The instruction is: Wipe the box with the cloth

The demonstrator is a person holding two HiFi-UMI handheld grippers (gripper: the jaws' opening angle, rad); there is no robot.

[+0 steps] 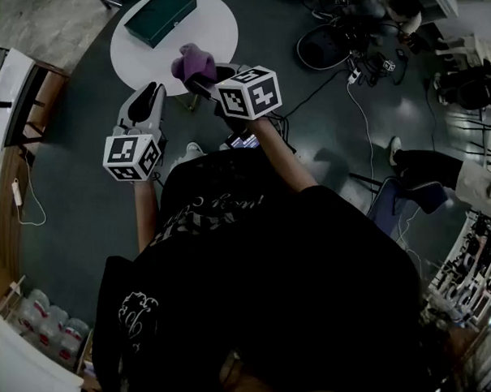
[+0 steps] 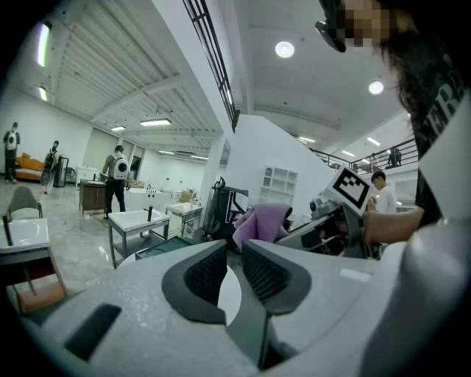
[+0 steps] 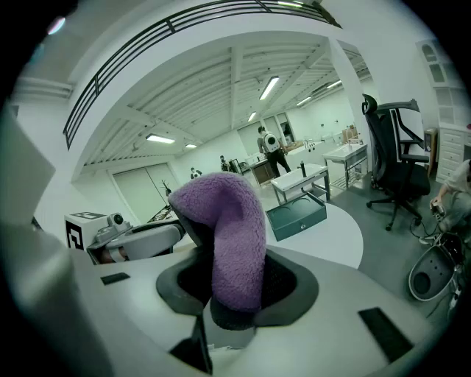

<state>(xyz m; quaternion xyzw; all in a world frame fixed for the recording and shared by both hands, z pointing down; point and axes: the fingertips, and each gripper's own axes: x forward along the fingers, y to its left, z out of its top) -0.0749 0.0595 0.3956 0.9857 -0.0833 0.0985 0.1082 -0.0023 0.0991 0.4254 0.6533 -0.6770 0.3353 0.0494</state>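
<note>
The right gripper (image 3: 234, 281) is pinching a purple cloth (image 3: 229, 232). Its jaws press on the lower part of a fold, and the rest rises above the pads and curls over to the left. From the head view this gripper (image 1: 198, 78) is held out in front of the person, with the cloth (image 1: 193, 62) over the near edge of a round white counter (image 1: 216, 31).

The left gripper (image 2: 234, 266) holds nothing. Its jaws are drawn almost together, with only a narrow slit between the pads. It (image 1: 149, 98) sits just to the left of the right gripper, near the counter's edge.

A dark green box (image 1: 160, 15) lies flat on the far part of the counter, well apart from the cloth and from both grippers. The right gripper view shows the box (image 3: 298, 213) beyond the cloth, to its right, on the white counter (image 3: 340, 234).
</note>
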